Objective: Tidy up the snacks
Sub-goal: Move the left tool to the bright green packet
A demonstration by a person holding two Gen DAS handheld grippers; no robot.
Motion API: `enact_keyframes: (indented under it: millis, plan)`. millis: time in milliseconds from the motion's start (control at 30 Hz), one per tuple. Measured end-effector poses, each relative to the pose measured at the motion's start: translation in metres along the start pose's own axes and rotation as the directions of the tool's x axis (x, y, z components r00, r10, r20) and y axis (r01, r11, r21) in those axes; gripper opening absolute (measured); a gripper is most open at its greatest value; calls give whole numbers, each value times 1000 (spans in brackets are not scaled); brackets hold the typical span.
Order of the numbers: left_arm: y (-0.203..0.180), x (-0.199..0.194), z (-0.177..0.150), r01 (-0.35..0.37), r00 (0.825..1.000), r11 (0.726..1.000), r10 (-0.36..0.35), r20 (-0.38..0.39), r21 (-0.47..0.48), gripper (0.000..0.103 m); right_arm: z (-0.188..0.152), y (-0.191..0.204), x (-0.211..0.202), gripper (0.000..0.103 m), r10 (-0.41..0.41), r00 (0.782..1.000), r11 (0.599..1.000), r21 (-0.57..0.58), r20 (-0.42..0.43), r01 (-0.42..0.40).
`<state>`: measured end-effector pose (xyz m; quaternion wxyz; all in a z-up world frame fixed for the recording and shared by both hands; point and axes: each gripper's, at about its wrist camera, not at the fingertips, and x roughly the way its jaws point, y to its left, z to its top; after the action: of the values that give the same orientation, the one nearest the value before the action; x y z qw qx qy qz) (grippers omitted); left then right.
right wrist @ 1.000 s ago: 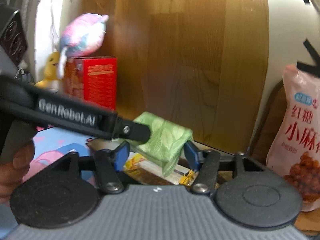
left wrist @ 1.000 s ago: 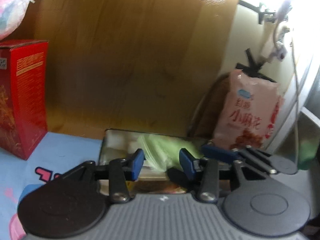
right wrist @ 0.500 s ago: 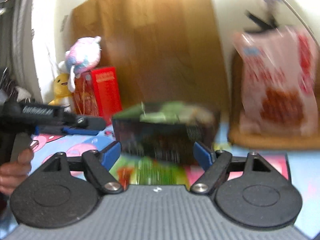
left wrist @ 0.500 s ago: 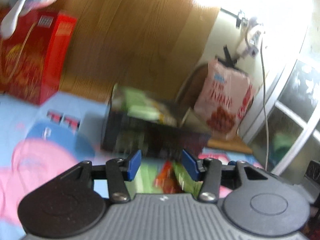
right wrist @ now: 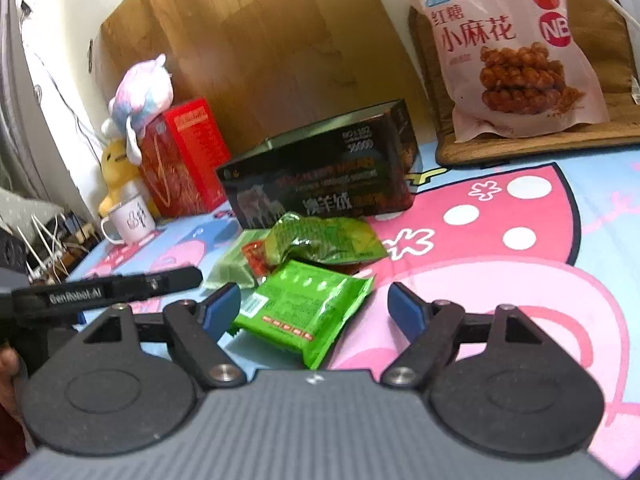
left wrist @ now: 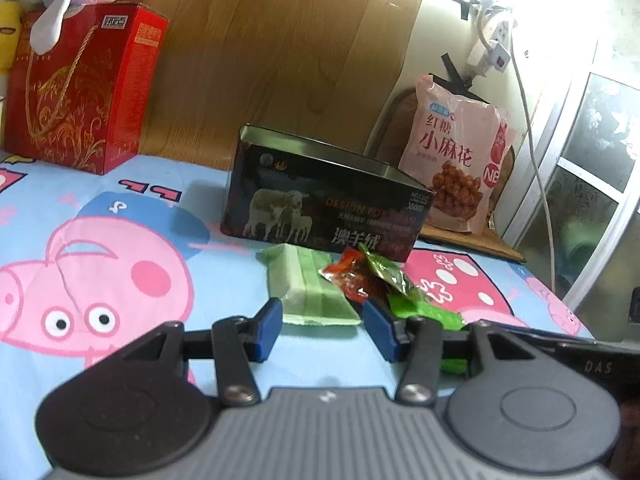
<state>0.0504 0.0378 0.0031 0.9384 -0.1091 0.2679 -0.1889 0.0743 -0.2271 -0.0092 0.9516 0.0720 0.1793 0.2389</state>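
Observation:
An open dark tin box [left wrist: 328, 204] [right wrist: 320, 176] stands on the cartoon bed sheet. In front of it lie loose snacks: a pale green packet [left wrist: 308, 284], a red packet [left wrist: 352, 280] and a crumpled green packet [right wrist: 324, 240]. My left gripper [left wrist: 324, 324] is open, low over the sheet, with the near end of the pale green packet just ahead of its blue pads. My right gripper [right wrist: 314, 308] is open wide. A bright green packet [right wrist: 308, 308] lies flat between its fingers, which do not press on it. The left gripper [right wrist: 120, 288] shows at the left of the right wrist view.
A red carton [left wrist: 80, 88] with a plush toy [right wrist: 140, 92] on top stands back left beside a white mug [right wrist: 128, 220]. A big pink snack bag [left wrist: 456, 160] leans on a brown cushion back right. A wooden board rises behind the tin; a cable hangs by the window at right.
A second ago both grippers hung over the tin, a leafy green packet between the right jaws. Both have drawn back and sunk to the loose packets; the right jaws stand wider, without that packet.

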Motion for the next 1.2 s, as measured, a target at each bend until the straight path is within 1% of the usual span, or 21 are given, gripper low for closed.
enact_keyframes:
  millis: [500,600,733,967,1133,1200]
  plan:
    - [0,2,-1,-20,1000,1000,20,-15,-4,49,-3,-5,-1,83,-17,1000,1000,19,4,17]
    - [0,2,-1,-18,1000,1000,18,-20,-4,49,-3,-3,0,83,-7,1000,1000,7,-2,7]
    - [2,2,0,-10,1000,1000,10,-22,-16,49,-4,4,5,83,-12,999,1000,-29,-33,11]
    - [13,1,1,51,998,995,-53,-24,-85,49,-6,11,8,84,-34,998,996,-79,-52,29]
    - [8,0,0,114,993,991,-116,-26,-68,49,-9,23,13,84,-49,996,986,-162,-77,36]
    - [5,3,0,152,987,986,-155,-46,-66,49,-12,32,16,82,-71,994,975,-216,-87,50]
